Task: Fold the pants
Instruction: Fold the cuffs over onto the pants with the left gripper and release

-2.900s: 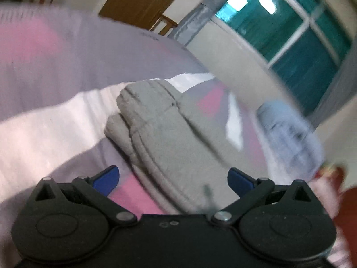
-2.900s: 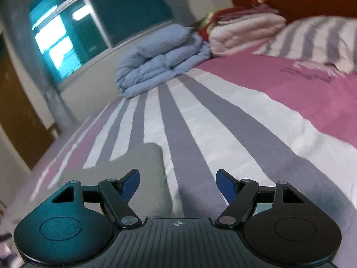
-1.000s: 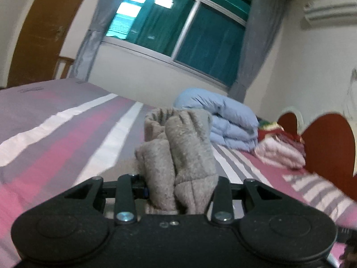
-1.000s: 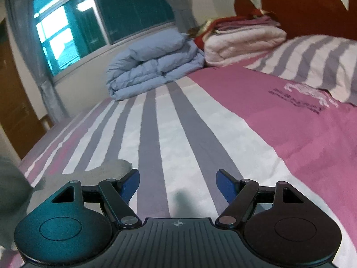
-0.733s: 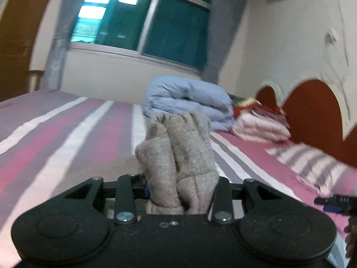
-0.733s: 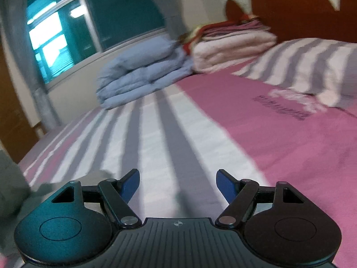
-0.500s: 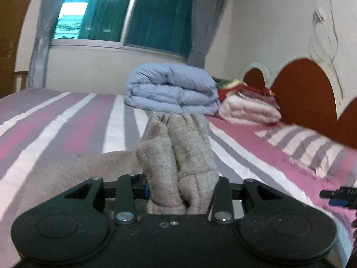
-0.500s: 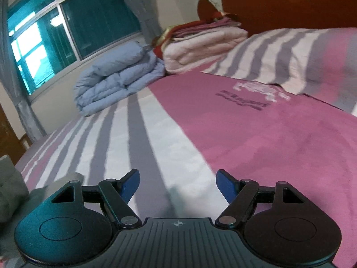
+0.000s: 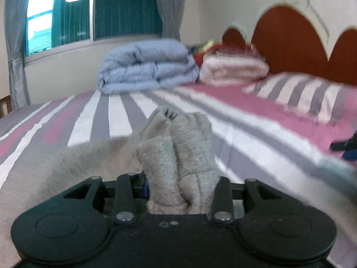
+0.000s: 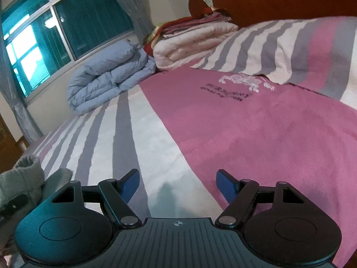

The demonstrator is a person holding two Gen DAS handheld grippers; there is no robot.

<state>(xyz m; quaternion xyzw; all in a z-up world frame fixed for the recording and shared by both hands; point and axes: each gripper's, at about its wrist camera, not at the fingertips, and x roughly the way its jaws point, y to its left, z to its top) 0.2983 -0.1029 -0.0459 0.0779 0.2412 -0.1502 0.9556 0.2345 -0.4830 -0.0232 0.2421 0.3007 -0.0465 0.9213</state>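
Observation:
The grey fleece pants [image 9: 178, 156] are bunched in a thick fold between the fingers of my left gripper [image 9: 178, 192], which is shut on them and holds them above the striped bed; more grey cloth trails to the left [image 9: 67, 167]. In the right wrist view the pants [image 10: 22, 178] show at the far left edge. My right gripper [image 10: 177, 185] is open and empty, low over the white and pink stripes of the bed [image 10: 245, 134]. Its dark tip shows at the right edge of the left wrist view [image 9: 345, 149].
A folded blue duvet [image 9: 147, 67] and a folded pink-white quilt [image 9: 234, 69] lie at the far side of the bed under the window. A striped pillow [image 10: 290, 49] lies against the red-brown headboard [image 9: 290, 40] on the right.
My left gripper closed on the pants, lifted them off the bed and swung to the right towards the headboard. My right gripper stayed open and turned right over the pink stripe.

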